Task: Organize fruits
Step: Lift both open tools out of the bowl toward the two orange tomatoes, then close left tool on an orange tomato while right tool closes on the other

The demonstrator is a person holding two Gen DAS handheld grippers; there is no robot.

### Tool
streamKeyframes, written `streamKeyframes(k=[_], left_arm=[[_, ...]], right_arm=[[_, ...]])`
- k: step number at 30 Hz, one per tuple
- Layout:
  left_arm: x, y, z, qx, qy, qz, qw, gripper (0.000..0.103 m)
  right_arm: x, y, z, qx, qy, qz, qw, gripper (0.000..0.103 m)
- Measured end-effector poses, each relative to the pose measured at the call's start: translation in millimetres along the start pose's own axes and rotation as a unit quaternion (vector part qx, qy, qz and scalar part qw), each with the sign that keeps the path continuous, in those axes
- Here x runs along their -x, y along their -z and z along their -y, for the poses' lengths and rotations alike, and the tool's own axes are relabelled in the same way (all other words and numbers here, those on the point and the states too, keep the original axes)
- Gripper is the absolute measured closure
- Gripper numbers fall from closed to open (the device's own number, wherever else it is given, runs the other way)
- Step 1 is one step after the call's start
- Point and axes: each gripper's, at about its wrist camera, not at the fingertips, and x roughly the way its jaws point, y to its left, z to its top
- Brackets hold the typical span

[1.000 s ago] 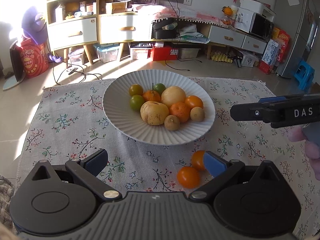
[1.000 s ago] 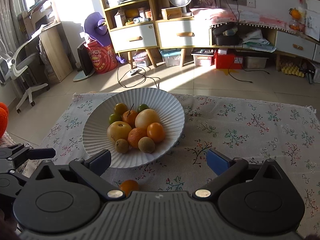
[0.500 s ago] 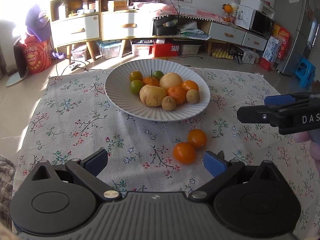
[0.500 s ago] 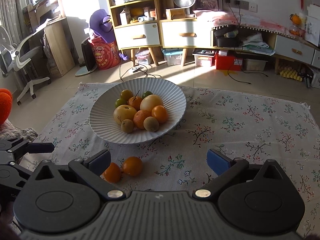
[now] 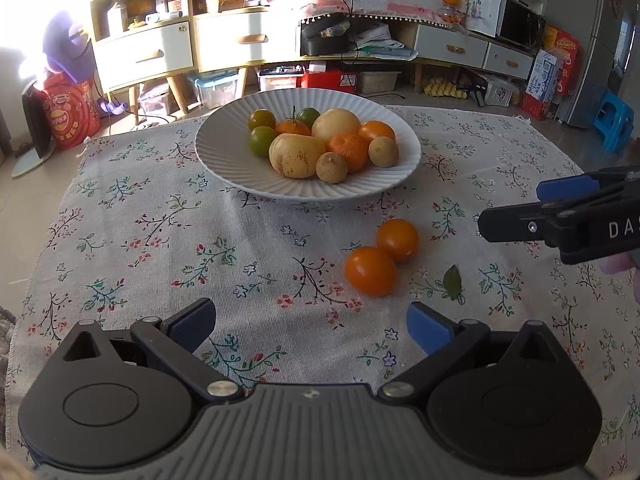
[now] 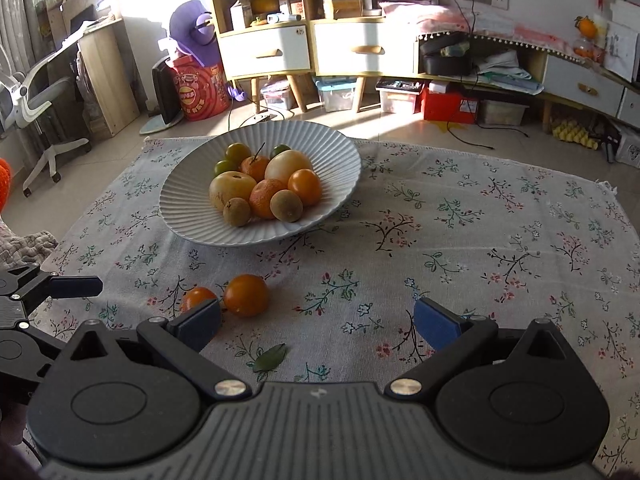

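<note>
Nearest to us, our left gripper (image 5: pixel 308 326) hung over the flowered tablecloth (image 5: pixel 160 240) with its blue-padded fingers spread wide and nothing between them. Our right gripper (image 6: pixel 318 320) was just as wide and equally empty, low over the near part of the cloth. In the left wrist view the right tool came in from the right edge, side on, and from that angle alone we could not tell its spread.

A small green leaf (image 6: pixel 270 358) lay flat on the cloth just ahead of the right gripper. A little farther out sat two loose orange fruits, touching each other: the nearer orange fruit (image 5: pixel 371 271) and the farther orange fruit (image 5: pixel 397 239). In the right wrist view the left finger's pad partly hid one of them. Both rested on the cloth, outside the dish and apart from its rim.

Beyond them stood the white ribbed plate (image 5: pixel 224 152), holding a pile of mixed fruit (image 5: pixel 320 144): pale yellow, orange, green and small brown pieces pressed together.

Past the table's far edge we saw the floor and a long low cabinet (image 5: pixel 168 52).
</note>
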Motion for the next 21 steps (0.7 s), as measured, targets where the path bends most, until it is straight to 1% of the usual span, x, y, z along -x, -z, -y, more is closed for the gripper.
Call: streamKeyframes(k=[4,10,17,20,21], left_arm=[[-4.0,2.8,6.1,-0.007,0.000,0.002,1.0000,0.001],[-8.2,6.7,15.6,-0.033,-0.011,0.012,0.9993,0.001],[-12.0,0.9,21.6,-0.041,0.000,0.029,0.9988,0.003],[-13.5,-0.2,25.2,-0.052,0.005,0.037,0.9979,0.010],[-15.5,-0.6,26.3,-0.055,0.007,0.037,0.9978,0.015]], right_arm=[[-0.9,3.8,-0.5,0.007,0.002,-0.006,1.000,0.001],[-0.6,10.8,2.4,0.009,0.005,-0.015,1.000,0.001],[-9.2,17.1,4.5,0.023,0.017,-0.030,0.999,0.001],[-10.8,16.1,8.0,0.016,0.020,-0.032,0.999,0.001],[-11.0,15.6,8.6,0.014,0.021,-0.032,0.999,0.001]])
